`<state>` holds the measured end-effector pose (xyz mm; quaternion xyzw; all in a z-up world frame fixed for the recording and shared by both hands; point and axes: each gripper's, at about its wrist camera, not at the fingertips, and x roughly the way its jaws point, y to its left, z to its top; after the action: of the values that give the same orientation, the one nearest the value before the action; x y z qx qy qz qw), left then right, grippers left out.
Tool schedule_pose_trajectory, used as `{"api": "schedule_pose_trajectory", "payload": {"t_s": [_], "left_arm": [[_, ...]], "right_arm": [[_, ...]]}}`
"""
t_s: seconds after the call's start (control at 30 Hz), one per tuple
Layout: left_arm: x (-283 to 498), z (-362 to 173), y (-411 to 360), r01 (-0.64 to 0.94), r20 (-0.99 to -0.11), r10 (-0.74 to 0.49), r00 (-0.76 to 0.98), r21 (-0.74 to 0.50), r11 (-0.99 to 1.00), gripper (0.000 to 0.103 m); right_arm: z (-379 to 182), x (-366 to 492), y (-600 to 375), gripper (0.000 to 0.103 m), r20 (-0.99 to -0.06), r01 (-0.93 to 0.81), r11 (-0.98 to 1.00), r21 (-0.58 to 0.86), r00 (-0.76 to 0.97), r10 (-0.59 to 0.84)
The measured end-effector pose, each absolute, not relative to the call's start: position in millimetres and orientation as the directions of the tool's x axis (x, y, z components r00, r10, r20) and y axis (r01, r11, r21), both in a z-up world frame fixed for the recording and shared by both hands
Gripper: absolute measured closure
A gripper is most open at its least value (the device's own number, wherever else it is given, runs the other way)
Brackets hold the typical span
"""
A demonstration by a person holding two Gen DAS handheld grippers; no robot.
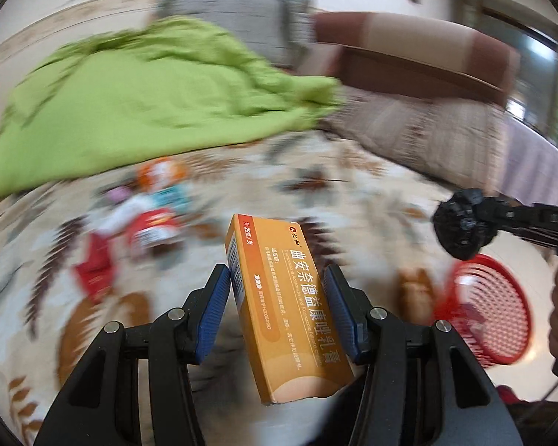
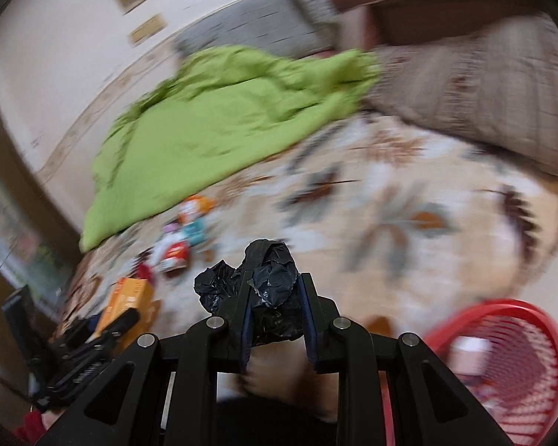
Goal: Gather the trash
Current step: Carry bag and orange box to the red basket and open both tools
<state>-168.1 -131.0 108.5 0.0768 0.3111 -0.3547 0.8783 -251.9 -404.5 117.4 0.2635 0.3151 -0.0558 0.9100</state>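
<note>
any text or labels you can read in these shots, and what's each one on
"曲安奈德益康唑乳膏": large characters along the face of the orange box held in the left gripper.
"Triamcinolone Acetonide and Econazole Nitrate Cream": small line beside them.
Finer print on that box: too small.
Wrappers on the bedspread: blurred, unreadable.

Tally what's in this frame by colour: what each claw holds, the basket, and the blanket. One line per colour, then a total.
Orange: 1, box in the left claw
Black: 1, crumpled bag in the right claw
Red: 1, basket
Green: 1, blanket
Total: 4. The loose wrappers on the bed are too blurred to count.
</note>
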Motion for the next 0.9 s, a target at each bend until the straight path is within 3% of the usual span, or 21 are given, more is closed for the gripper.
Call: {"api": "schedule_pose_trajectory", "payload": {"t_s": [0.2,0.4,0.47,0.53,0.57,0.6,0.83,0.9], "left_arm": [[-208.4,122.9,-216.7,0.835,-0.617,-0.717,0.324,-0.170,0.524,0.052],[-242.8,113.2,-292.8,0.893,-0.668,-0.740,0.086,-0.278,0.354,0.051],[-253.2,108.1,-312.2,0.901,-0.680,-0.732,0.035,-0.296,0.318,0.045],[-256.7,104.7,-319.3,0.898,-0.686,-0.727,0.023,-0.306,0.316,0.036],[-258.3,103.4,-320.4,0.892,-0.685,-0.728,0.032,-0.308,0.330,0.036],[-257.7,102.1,-319.3,0.890,-0.684,-0.728,0.031,-0.313,0.332,0.035],[-233.2,109.4,-285.7,0.849,-0.676,-0.727,0.121,-0.308,0.428,0.034],[-224.7,112.5,-271.4,0.834,-0.673,-0.722,0.160,-0.299,0.463,0.034]], "right_arm": [[116.5,-321.3,-459.7,0.079,-0.663,0.435,0.831,0.347,0.741,-0.111],[100.0,-365.3,-489.4,0.077,-0.713,0.541,0.778,0.320,0.678,-0.179],[94.3,-375.0,-495.9,0.075,-0.730,0.561,0.763,0.322,0.660,-0.178],[88.8,-381.0,-499.9,0.065,-0.743,0.575,0.748,0.331,0.648,-0.170],[86.4,-384.1,-503.0,0.055,-0.753,0.586,0.742,0.327,0.636,-0.170],[85.2,-385.6,-502.8,0.051,-0.757,0.595,0.738,0.319,0.628,-0.179],[98.2,-383.1,-501.6,0.049,-0.730,0.588,0.753,0.294,0.647,-0.221],[103.0,-371.4,-495.1,0.033,-0.715,0.569,0.773,0.280,0.661,-0.228]]}}
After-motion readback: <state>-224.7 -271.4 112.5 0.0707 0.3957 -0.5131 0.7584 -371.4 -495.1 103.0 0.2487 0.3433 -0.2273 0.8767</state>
